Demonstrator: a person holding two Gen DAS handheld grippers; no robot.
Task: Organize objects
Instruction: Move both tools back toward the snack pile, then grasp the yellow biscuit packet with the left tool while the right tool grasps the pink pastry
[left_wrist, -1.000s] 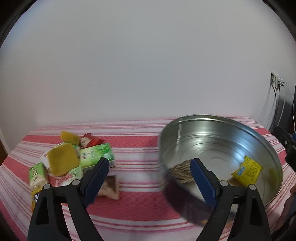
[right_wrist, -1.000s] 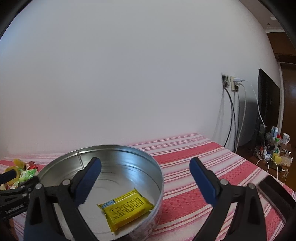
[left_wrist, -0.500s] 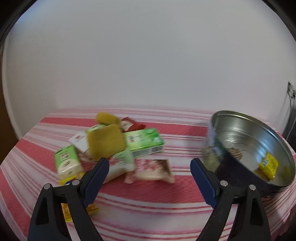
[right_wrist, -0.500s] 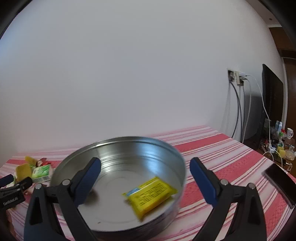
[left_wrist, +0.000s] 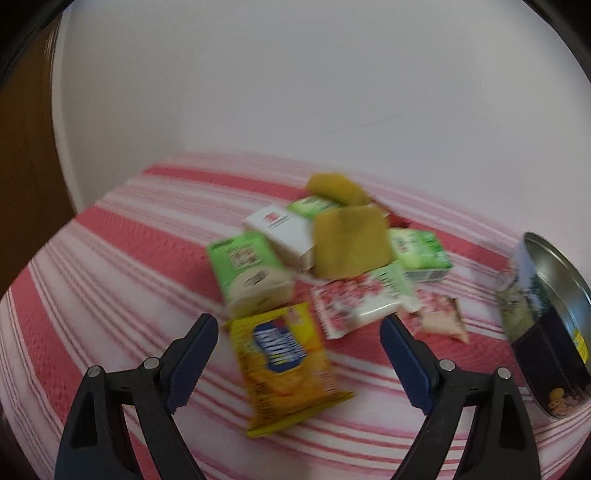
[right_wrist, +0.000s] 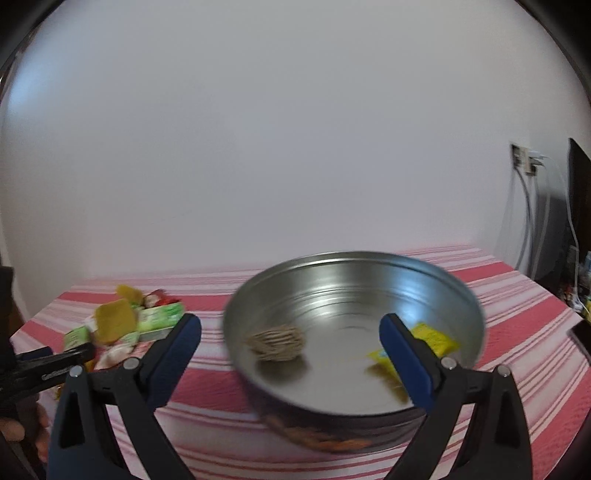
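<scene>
A pile of snack packets lies on the red-striped tablecloth (left_wrist: 110, 266): a yellow chip bag (left_wrist: 284, 365), a green box (left_wrist: 247, 273), a white box (left_wrist: 284, 232), a mustard square packet (left_wrist: 351, 240) and a pink-and-white packet (left_wrist: 358, 306). My left gripper (left_wrist: 299, 365) is open and empty, just above the yellow chip bag. A round metal tin (right_wrist: 354, 299) holds a tan bundle (right_wrist: 277, 341) and a yellow packet (right_wrist: 436, 338). My right gripper (right_wrist: 291, 358) is open and empty over the tin's near rim. The tin's edge also shows in the left wrist view (left_wrist: 546, 314).
A white wall stands behind the table. A wall socket with cables (right_wrist: 524, 162) and a dark screen (right_wrist: 580, 192) are at the right. The pile (right_wrist: 122, 321) and the left gripper's finger (right_wrist: 48, 363) show at the left of the right wrist view.
My left gripper has swung left from the tin to the packet pile, now over the yellow chip bag. My right gripper has turned left, so the tin sits centred. A tan bundle now lies in the tin.
</scene>
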